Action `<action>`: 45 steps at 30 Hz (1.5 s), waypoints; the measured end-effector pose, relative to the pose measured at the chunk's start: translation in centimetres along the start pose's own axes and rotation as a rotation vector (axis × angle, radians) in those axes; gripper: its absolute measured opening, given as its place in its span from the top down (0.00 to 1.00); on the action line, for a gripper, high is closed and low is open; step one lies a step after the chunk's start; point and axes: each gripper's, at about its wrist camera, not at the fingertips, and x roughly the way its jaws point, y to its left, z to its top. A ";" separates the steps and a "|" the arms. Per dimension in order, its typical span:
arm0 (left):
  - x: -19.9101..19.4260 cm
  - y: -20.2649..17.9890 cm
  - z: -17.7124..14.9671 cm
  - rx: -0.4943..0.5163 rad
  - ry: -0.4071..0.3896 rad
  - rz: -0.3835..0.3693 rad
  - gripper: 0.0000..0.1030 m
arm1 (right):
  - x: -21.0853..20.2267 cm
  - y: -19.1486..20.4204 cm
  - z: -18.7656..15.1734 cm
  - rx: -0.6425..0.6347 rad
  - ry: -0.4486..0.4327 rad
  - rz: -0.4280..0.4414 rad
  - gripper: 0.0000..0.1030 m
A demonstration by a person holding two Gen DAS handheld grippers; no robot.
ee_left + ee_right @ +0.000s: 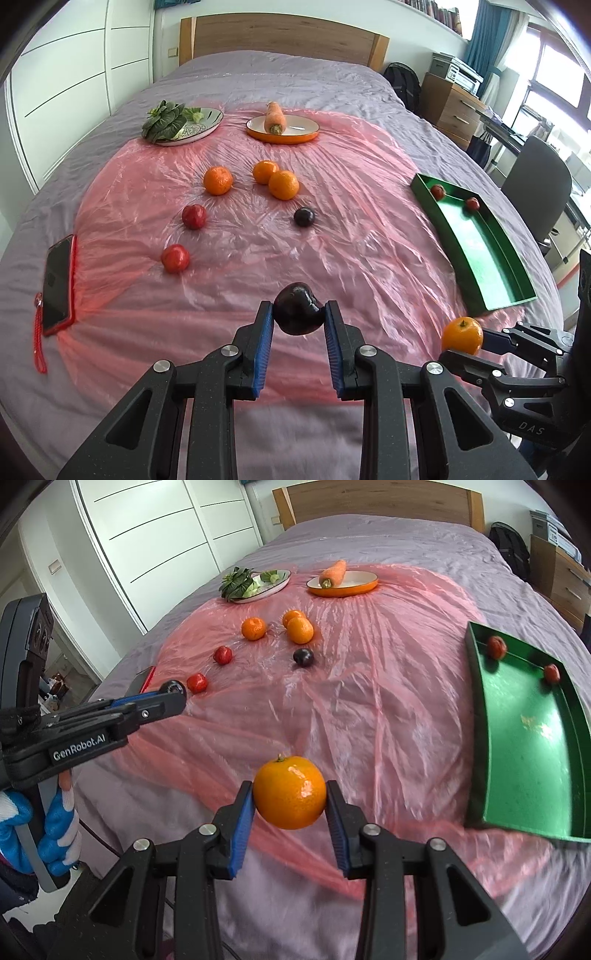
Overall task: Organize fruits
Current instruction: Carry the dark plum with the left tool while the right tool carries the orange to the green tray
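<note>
My left gripper (299, 314) is shut on a dark purple plum (298, 309), held above the pink plastic sheet (332, 258). My right gripper (290, 797) is shut on an orange (290, 792); it also shows in the left wrist view (462, 335). The green tray (532, 738) lies to the right with two small red fruits (495, 647) in its far end. On the sheet lie three oranges (218, 180), two red fruits (194, 216) and another dark plum (304, 216).
A plate of leafy greens (181, 122) and an orange-rimmed plate with a carrot (282, 127) sit at the back. A phone in a red case (59, 280) lies on the left of the bed. A desk chair (535, 192) stands to the right.
</note>
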 end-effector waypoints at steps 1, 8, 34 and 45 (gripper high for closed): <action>-0.3 -0.2 -0.3 0.004 -0.001 0.001 0.77 | -0.4 0.0 -0.4 0.002 0.000 -0.003 0.57; -2.2 -2.2 -2.3 0.053 0.010 -0.009 0.77 | -3.2 -0.9 -3.6 0.030 -0.007 -0.028 0.57; -4.3 -22.1 -4.7 0.379 0.118 -0.306 0.77 | -14.4 -14.2 -14.0 0.276 -0.101 -0.222 0.57; -0.6 -29.3 0.0 0.404 0.110 -0.362 0.77 | -16.2 -20.5 -11.1 0.294 -0.169 -0.288 0.57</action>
